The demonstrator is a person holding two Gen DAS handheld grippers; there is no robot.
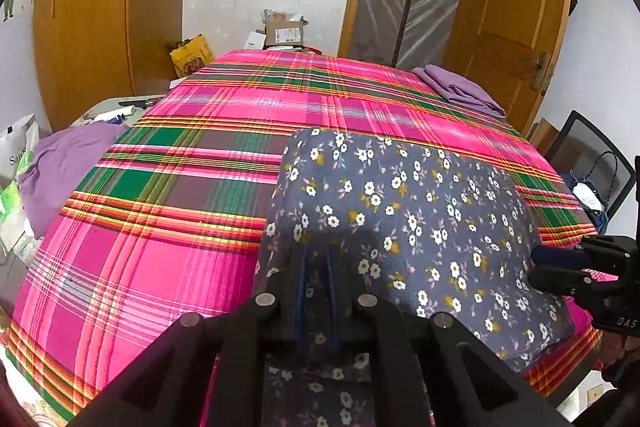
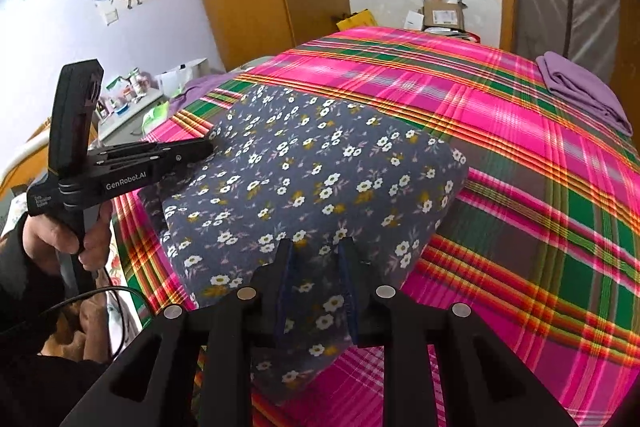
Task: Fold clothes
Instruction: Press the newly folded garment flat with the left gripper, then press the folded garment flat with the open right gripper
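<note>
A: My left tool [image 1: 316, 255] is clenched on the near hem of the floral garment [image 1: 400, 211]. The right tool [image 2: 316, 247] has cloth between its pads, but I can't tell if it's pinching.

B: Why both on one edge?

A: I judge it keeps the fold square. The soft, limp cotton lies doubled on the bed [image 1: 160, 187], with purple clothes [image 1: 460, 89] at two o'clock.

Bright even indoor light, soft shadows, strong fisheye bending, dark corners
</note>
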